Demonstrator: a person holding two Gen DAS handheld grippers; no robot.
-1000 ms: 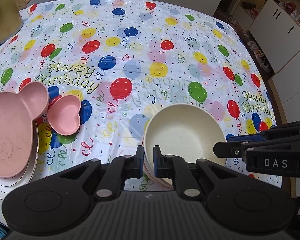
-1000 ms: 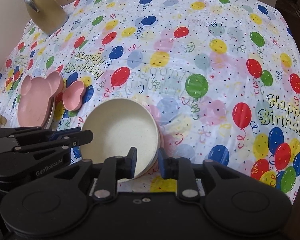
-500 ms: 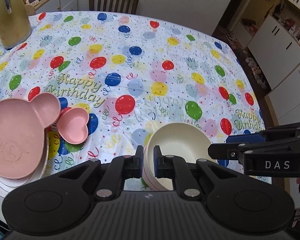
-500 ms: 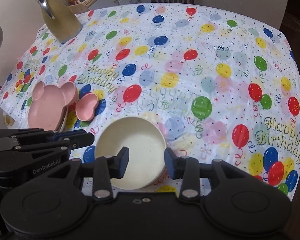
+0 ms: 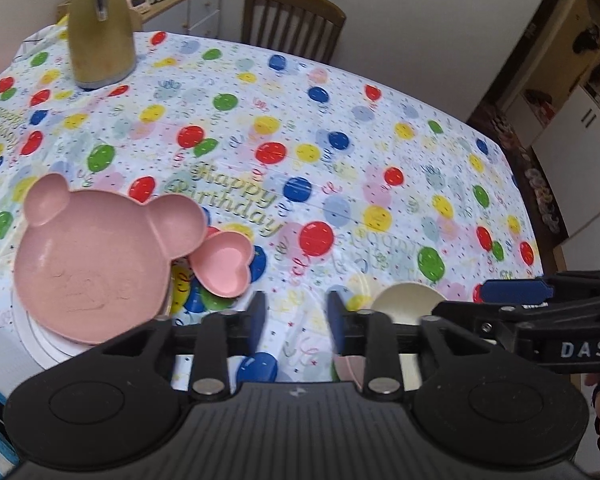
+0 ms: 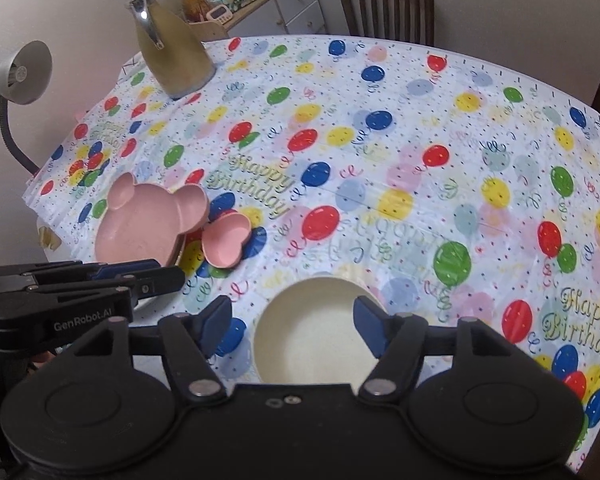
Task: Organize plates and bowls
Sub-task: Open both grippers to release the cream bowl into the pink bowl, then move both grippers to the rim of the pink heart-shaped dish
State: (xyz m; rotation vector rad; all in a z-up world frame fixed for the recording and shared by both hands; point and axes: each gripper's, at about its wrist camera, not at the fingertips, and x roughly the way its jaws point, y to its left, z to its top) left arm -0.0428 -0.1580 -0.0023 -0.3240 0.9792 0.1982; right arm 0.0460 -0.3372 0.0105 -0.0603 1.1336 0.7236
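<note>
A cream bowl [image 6: 312, 344] sits on the balloon tablecloth near the front edge, with a pink rim [image 5: 346, 368] showing under it. My right gripper [image 6: 292, 320] hovers above it, jaws opening, pads clear of the rim. My left gripper [image 5: 296, 322] is to the bowl's left, jaws opening over bare cloth, nothing between them. From the left wrist view the cream bowl [image 5: 404, 304] is half hidden behind the right gripper [image 5: 460, 304]. A pink bear-shaped plate [image 5: 88, 264] lies on white plates [image 5: 32, 344], with a pink heart dish [image 5: 224, 264] beside it.
A yellow jug [image 6: 172, 60] stands at the table's far left corner. A wooden chair [image 6: 384, 4] is behind the far edge, a desk lamp [image 6: 20, 72] off the left side. White cupboards [image 5: 572, 120] line the right of the room.
Both grippers released the cream bowl's rim, opened and rose. The left one shifted left off the bowl. The bowl stays on the cloth.
</note>
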